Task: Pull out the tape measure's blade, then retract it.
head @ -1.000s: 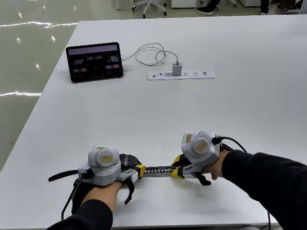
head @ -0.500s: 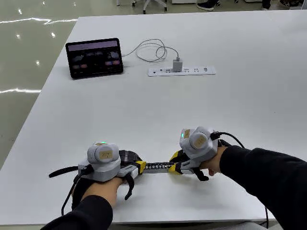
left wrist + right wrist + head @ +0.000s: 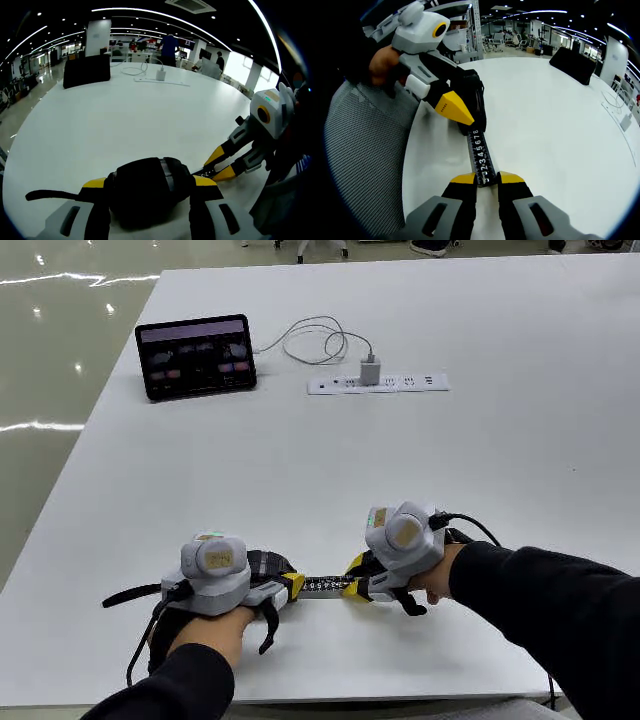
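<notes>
My left gripper (image 3: 285,585) is shut on the black tape measure case (image 3: 265,568) near the table's front edge. In the left gripper view the case (image 3: 147,192) sits between the yellow-tipped jaws. A short length of blade (image 3: 322,586) runs from the case to my right gripper (image 3: 352,578), which is shut on the blade's end. In the right gripper view the numbered blade (image 3: 479,152) leads from my right gripper (image 3: 487,178) back to the case (image 3: 472,92) beside the left gripper's yellow fingertip (image 3: 454,107). The right gripper (image 3: 222,162) shows at the right of the left gripper view.
A dark tablet (image 3: 195,355) stands at the back left of the white table (image 3: 300,470). A white power strip (image 3: 378,384) with a charger (image 3: 369,370) and a coiled cable (image 3: 315,343) lies behind. A black strap (image 3: 130,595) trails left of the left gripper.
The right gripper has moved left towards the left gripper, still holding the blade's end. The exposed blade between them is shorter. The left gripper has stayed put.
</notes>
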Action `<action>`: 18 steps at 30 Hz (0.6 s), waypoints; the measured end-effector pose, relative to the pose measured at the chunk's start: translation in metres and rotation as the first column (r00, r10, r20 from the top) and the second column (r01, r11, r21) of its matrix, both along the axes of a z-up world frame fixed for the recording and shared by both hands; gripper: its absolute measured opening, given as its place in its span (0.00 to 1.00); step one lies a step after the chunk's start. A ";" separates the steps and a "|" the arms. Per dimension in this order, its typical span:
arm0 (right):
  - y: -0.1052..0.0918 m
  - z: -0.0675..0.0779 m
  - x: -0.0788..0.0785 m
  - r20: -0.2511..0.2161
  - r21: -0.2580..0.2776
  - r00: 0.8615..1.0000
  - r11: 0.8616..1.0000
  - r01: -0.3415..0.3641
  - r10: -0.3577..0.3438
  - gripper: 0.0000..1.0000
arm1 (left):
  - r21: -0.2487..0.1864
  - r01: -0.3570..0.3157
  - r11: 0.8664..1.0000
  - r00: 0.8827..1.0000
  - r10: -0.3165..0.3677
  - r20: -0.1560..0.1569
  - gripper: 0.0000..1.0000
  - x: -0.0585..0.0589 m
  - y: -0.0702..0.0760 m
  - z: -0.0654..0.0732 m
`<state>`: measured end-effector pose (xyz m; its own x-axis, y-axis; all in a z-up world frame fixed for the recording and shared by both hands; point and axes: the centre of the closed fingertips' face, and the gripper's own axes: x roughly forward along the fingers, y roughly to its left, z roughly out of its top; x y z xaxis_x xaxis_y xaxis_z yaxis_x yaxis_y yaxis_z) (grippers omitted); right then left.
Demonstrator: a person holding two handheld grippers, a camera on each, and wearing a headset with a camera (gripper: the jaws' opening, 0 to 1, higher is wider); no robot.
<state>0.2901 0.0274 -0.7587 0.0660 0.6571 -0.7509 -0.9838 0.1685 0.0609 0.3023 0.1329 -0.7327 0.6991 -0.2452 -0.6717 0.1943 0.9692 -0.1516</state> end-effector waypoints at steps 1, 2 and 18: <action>0.001 0.000 0.000 -0.001 0.001 1.000 1.000 0.001 -0.001 0.11 | 0.000 0.000 1.000 1.000 0.000 0.000 0.60 0.000 0.000 0.000; 0.001 0.000 0.000 0.000 0.001 1.000 1.000 0.002 -0.002 0.11 | 0.001 0.000 1.000 1.000 0.000 0.000 0.60 0.000 0.000 0.000; 0.011 0.000 -0.001 -0.001 0.023 1.000 1.000 -0.002 0.002 0.11 | -0.015 0.000 1.000 1.000 0.000 -0.002 0.59 -0.001 0.001 0.001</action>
